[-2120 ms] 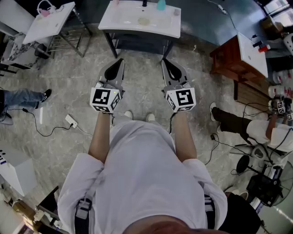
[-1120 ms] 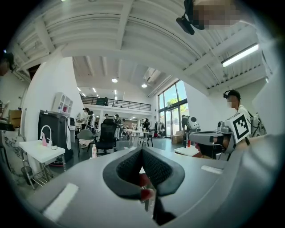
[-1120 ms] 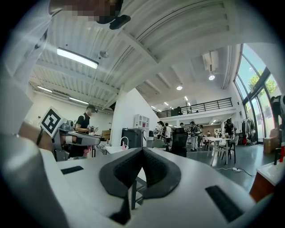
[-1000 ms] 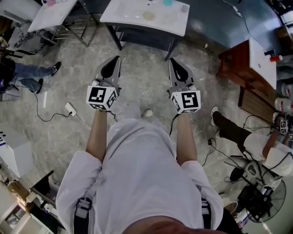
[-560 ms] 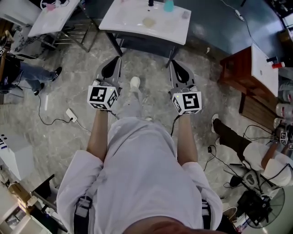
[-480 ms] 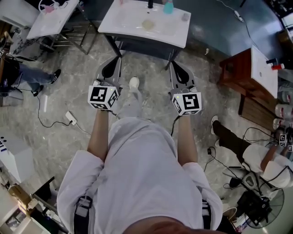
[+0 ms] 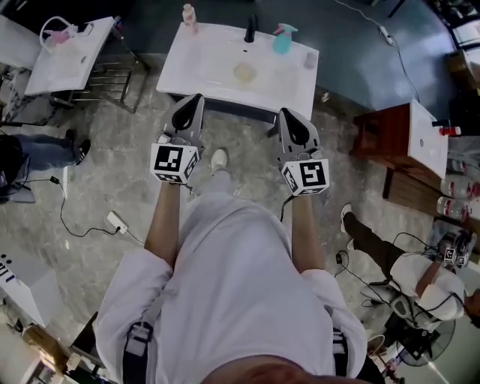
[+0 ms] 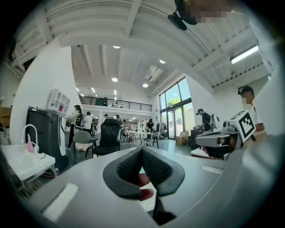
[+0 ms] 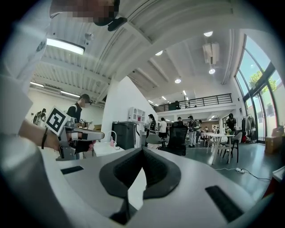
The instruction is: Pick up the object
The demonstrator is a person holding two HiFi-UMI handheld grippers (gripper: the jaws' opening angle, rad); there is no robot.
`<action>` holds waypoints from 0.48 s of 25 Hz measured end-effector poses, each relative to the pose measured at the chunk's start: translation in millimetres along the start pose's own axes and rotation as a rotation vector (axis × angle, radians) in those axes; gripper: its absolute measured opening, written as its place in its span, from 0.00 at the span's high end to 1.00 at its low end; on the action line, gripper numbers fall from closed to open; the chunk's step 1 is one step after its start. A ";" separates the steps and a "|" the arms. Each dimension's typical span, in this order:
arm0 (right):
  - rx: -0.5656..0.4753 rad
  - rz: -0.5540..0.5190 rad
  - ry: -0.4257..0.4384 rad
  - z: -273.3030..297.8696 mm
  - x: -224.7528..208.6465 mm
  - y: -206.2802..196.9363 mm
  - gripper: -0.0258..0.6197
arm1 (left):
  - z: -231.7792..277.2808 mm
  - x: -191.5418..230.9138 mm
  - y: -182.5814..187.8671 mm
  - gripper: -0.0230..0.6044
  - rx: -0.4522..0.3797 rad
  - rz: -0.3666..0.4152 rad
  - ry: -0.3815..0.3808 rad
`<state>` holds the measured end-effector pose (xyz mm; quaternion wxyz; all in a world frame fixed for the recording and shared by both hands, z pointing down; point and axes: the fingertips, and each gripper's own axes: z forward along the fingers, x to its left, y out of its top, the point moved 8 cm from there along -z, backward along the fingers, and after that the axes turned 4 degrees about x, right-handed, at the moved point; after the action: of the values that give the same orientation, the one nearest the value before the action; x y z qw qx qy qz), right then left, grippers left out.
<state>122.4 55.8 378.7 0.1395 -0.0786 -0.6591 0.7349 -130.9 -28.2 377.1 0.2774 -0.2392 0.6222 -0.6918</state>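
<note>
The pale yellowish round flat object (image 7: 244, 72) lies at the middle of the white rectangular tabletop (image 7: 196, 69). Its material cannot be made out. A teal spray bottle (image 7: 283, 38) and a black upright fitting (image 7: 250, 31) stand beyond it at the far edge, and a pink bottle (image 7: 188, 14) stands at the far left corner.

The object is on the far side of both sets of jaws and between their two lines, touching neither. The left gripper (image 7: 197, 98) is fully closed, its pads meeting at the tips with nothing held. The right gripper (image 7: 286, 112) is also fully closed and empty. In the head view both tips reach the near edge of the tabletop.

The tabletop stands on a dark frame over a grey marbled stone floor (image 7: 112, 161). A brown wooden cabinet (image 7: 379, 139) with a white top stands to the right. A second white table (image 7: 64, 60) stands to the far left, and a white power strip (image 7: 115, 220) lies on the floor at the left.
</note>
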 end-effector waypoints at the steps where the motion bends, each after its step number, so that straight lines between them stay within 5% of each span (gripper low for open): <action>1: 0.006 -0.003 -0.005 17.6 -3.6 2.5 0.96 | 13.0 13.3 0.4 0.97 0.002 -0.006 -0.010; 12: 0.071 -0.051 -0.041 154.9 -39.8 9.0 0.96 | 119.5 109.5 -1.9 0.97 0.012 -0.055 -0.055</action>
<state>112.8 -103.9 385.6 0.1474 -0.0419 -0.6371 0.7554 -130.4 -189.7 390.7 0.2769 -0.2734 0.6033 -0.6962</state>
